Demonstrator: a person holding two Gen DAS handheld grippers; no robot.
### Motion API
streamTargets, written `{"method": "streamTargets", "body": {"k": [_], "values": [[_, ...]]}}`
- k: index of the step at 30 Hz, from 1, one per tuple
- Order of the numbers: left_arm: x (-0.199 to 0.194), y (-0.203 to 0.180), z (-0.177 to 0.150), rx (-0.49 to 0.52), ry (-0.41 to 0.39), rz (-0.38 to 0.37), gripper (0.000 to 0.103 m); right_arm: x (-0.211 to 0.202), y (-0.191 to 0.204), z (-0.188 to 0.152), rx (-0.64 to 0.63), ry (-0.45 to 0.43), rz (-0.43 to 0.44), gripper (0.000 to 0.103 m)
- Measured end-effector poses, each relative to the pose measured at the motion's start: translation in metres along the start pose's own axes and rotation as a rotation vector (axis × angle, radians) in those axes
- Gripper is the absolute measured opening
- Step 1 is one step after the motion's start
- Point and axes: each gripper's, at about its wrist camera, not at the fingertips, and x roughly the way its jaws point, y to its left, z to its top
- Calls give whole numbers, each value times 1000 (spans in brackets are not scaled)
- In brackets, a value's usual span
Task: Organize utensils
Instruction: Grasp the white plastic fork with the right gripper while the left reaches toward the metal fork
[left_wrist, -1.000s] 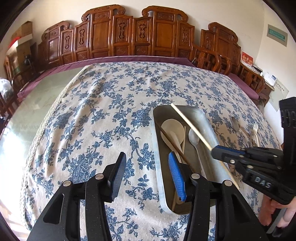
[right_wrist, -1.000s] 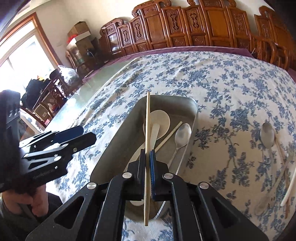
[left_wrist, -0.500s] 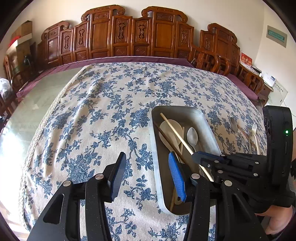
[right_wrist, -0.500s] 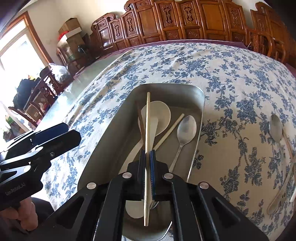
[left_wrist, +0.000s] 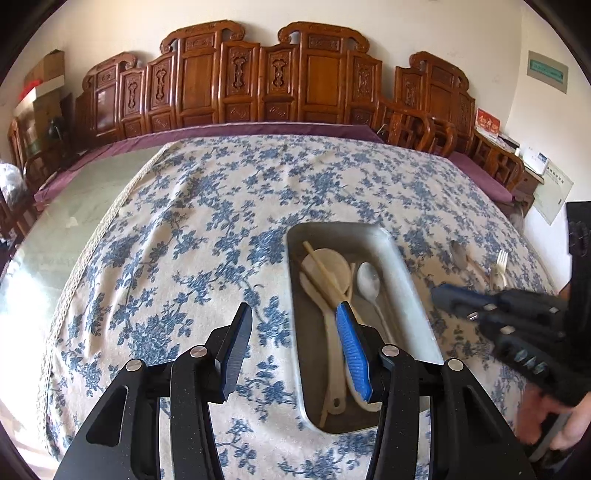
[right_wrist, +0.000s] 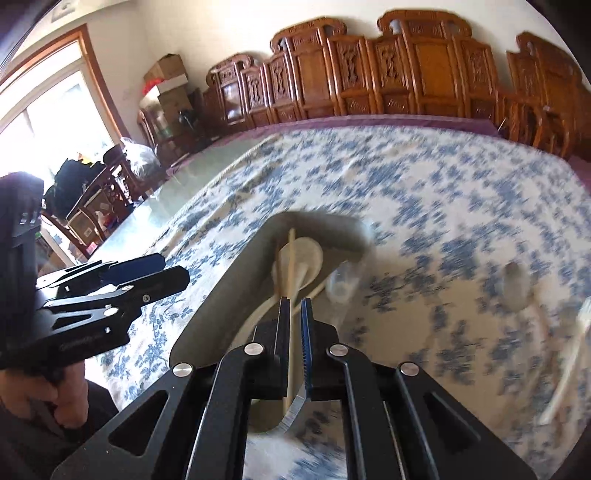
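The chopstick (left_wrist: 325, 267) lies inside the metal tray (left_wrist: 406, 273), long axis running slantwise from the tray's far left corner toward its near right, its far end resting across the round bowl of a white spoon (left_wrist: 338, 258). Beside it in the tray a metal spoon (left_wrist: 368, 280) lies bowl away, handle toward the near end, roughly along the tray's length. The right gripper (right_wrist: 295, 301) is all but closed, only a thin slit between its pads, and pinches nothing; through that slit the chopstick shows lying in the tray below, and in the left wrist view this gripper hovers just outside the tray's right rim. The left gripper (left_wrist: 293, 306) stands about half open and empty, straddling the tray's left rim, its blue pad over the tray and its black one over the floral tablecloth (left_wrist: 184, 240). To the right of the tray, on the cloth, another metal spoon (left_wrist: 460, 253) and a pale fork (left_wrist: 500, 262) lie well apart from it. A green sign (left_wrist: 546, 72) hangs on the wall beyond the tray, its writing too small to read; lettering on both grippers' sides is blurred. Left of and beyond the tray the cloth lies open as far as the carved wooden chairs (left_wrist: 314, 74)
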Motion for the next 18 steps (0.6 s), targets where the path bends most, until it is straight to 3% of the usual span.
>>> {"method": "streamTargets", "body": {"k": [8, 11, 18], "values": [[-11, -39, 4, 41, -24, -51, 45, -57, -70, -8, -35, -34, -184, 8], [-13, -59, 5, 74, -24, -63, 45, -68, -104, -15, -11, -33, -254, 23], [-10, -103, 3, 164, -15, -84, 45, -67, -169, -36, 49, -4, -372, 24]]}}
